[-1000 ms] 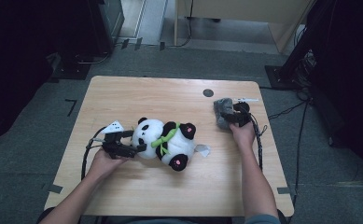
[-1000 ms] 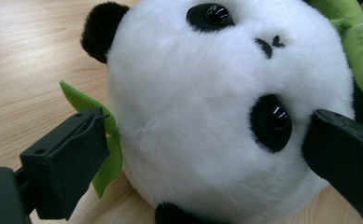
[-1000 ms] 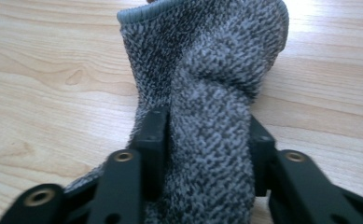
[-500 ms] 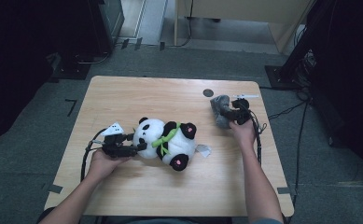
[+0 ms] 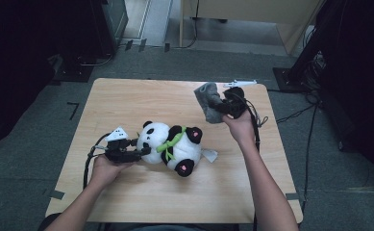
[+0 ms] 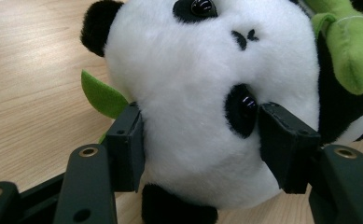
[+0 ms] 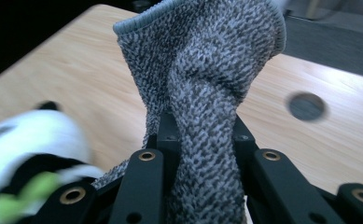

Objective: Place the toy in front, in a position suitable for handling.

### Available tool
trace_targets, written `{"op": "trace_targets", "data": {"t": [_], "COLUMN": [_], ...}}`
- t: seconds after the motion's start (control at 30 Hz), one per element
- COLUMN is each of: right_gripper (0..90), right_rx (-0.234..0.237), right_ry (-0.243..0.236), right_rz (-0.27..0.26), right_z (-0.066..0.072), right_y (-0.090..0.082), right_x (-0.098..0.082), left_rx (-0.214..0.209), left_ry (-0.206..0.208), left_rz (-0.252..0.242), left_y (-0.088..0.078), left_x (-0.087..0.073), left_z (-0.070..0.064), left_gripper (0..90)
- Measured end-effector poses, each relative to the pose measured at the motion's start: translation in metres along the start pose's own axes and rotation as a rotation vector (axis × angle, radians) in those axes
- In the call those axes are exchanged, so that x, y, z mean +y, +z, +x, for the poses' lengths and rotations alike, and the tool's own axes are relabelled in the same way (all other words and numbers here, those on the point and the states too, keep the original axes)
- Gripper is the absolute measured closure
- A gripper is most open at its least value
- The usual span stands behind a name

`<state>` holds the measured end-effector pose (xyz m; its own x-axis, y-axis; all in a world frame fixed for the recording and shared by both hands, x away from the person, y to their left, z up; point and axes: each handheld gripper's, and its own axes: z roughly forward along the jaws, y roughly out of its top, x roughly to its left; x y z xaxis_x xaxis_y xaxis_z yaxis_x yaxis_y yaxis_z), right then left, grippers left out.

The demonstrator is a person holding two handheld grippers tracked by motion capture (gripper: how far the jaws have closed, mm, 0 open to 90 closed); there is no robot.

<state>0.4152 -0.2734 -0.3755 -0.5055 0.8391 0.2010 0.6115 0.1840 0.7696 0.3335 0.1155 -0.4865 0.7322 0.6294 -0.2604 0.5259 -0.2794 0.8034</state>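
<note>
At the left of the high view the left tongs (image 5: 141, 151) have just been closing on the head of a plush panda (image 5: 172, 147) and now pinch it – the left gripper view shows both black pads sunk into the white fur on either side of its face. The panda lies on its back near the middle of the wooden counter (image 5: 127, 101), a green bamboo sprig (image 5: 168, 144) across its chest and a white tag (image 5: 209, 155) at its far side. Farther right, the right tongs (image 5: 218, 103) are pressed together on a grey knitted cloth (image 5: 208, 98), held clear above the counter – the cloth covers their tips in the right gripper view, where the panda is a blur at the lower left. A dark round hole (image 7: 306, 105) marks the counter beyond.
</note>
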Motion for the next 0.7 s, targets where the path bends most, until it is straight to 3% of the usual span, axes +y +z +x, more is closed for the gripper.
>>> {"op": "trace_targets", "data": {"t": [0.27,0.43,0.7], "right_gripper": [73.5,73.4,73.5], "right_rx": [0.107,0.173,0.26], "right_ry": [-0.061,-0.112,-0.153], "right_rz": [0.041,0.08,0.143], "right_z": [0.058,0.095,0.143], "right_y": [0.02,0.046,0.081], "right_x": [0.021,0.026,0.029], "left_rx": [0.008,0.012,0.011], "left_ry": [-0.004,-0.007,-0.016], "left_rz": [0.002,0.009,0.015], "left_y": [0.0,0.0,-0.001], "left_x": [0.001,0.003,0.004], "left_z": [0.0,-0.001,-0.001], "left_gripper": [39.9,40.2,41.0]}}
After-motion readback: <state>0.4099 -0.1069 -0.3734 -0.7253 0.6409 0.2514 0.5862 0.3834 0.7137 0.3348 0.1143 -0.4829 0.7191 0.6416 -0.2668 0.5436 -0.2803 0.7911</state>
